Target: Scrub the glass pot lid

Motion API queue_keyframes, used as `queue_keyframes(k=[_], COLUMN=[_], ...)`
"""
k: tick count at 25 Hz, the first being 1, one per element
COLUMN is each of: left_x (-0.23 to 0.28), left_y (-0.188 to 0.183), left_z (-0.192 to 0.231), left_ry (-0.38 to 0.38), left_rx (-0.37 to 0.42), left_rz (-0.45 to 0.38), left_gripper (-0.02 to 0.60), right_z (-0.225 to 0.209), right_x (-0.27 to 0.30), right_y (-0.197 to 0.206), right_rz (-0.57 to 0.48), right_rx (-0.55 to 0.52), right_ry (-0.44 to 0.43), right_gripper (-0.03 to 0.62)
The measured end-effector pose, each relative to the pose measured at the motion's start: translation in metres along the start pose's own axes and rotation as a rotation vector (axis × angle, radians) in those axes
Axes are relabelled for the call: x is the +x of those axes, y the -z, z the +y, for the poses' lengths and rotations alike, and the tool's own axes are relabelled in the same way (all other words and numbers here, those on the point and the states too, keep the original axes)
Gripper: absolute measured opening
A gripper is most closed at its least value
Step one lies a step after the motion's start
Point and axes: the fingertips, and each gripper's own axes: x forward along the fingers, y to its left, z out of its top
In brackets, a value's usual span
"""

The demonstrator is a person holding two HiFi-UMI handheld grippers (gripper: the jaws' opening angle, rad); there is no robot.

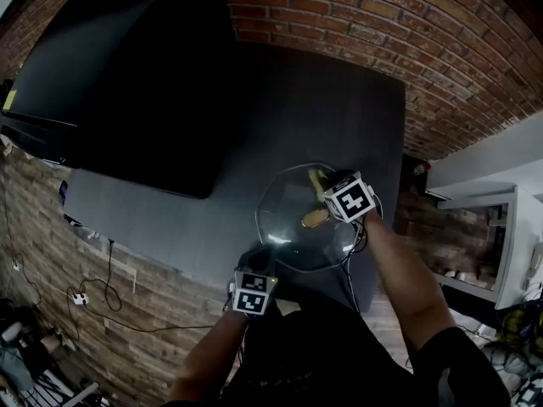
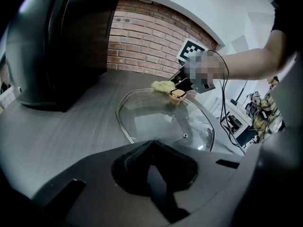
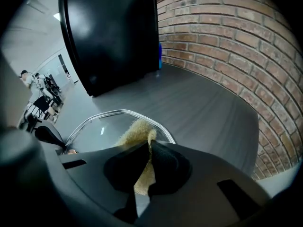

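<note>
Glass pot lid (image 1: 288, 227) near the counter's (image 1: 322, 108) front edge — left gripper (image 2: 150, 144) pinched shut on its near rim, right gripper (image 3: 148, 143) clamping a yellow sponge (image 3: 136, 130) against the far rim.

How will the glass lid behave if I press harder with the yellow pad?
The glass lid lies on a smooth grey table, so it would probably skate sideways unless braced. It looks domed, so pressing near its rim, where the right gripper holds the yellow pad, may rock it. Being glass, it is rigid but probably chips easily.
</note>
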Motion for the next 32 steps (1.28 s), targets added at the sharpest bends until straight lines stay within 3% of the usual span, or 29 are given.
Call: queue_keyframes(k=[14, 20, 27, 32], left_x=[0.001, 0.002, 0.001, 0.001], left_y=[0.0, 0.0, 0.0, 0.0], left_z=[0.0, 0.0, 0.0, 0.0], left_ry=[-0.013, -0.021, -0.029, -0.033], left_rx=[-0.017, -0.023, -0.033, -0.047], left_rz=[-0.002, -0.005, -0.001, 0.002], left_gripper=[0.034, 0.034, 0.034, 0.034], right_z=[-0.053, -0.062, -0.061, -0.044], right_x=[-0.032, -0.035, -0.038, -0.05], right_y=[0.055, 0.069, 0.064, 0.028], right_rz=[-0.027, -0.031, -0.04, -0.19], right_rx=[0.201, 0.26, 0.21, 0.129], right_ry=[0.116, 0.122, 0.143, 0.108], right_gripper=[0.025, 0.025, 0.025, 0.025])
